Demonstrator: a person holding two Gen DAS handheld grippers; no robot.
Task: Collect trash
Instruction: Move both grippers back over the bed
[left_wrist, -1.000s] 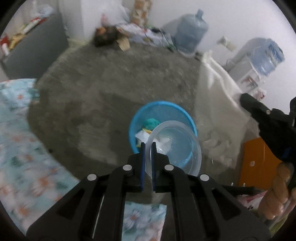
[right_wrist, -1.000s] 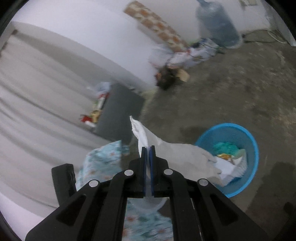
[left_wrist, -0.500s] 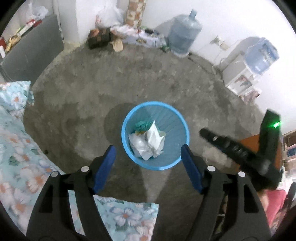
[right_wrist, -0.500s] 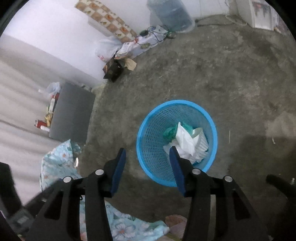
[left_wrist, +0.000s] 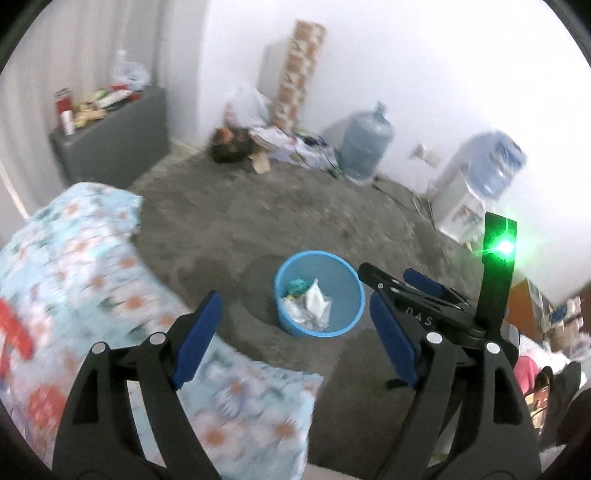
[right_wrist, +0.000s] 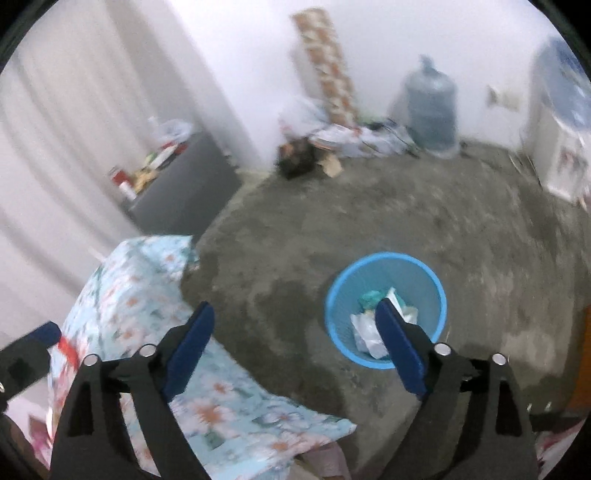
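A round blue trash basket (left_wrist: 349, 280) stands on the grey floor and holds white crumpled paper, clear plastic and a teal scrap (left_wrist: 308, 304). It also shows in the right wrist view (right_wrist: 417, 273). My left gripper (left_wrist: 295, 328) is open and empty, raised above and in front of the basket. My right gripper (right_wrist: 295, 336) is open and empty; its right finger overlaps the basket in its own view. The right gripper (left_wrist: 410, 286) with a green light appears in the left wrist view, just right of the basket.
A floral blue cloth surface (left_wrist: 85, 280) lies left and below, also in the right wrist view (right_wrist: 147, 295). A grey cabinet (left_wrist: 114, 140) with clutter stands at the back left. Water jugs (left_wrist: 365, 147), a dispenser (left_wrist: 476, 184) and a rubbish pile (left_wrist: 258, 144) line the far wall.
Both grippers opened and released the clear plastic bowl and the white paper into the basket. Both then pulled back and up, so the basket looks smaller and farther.
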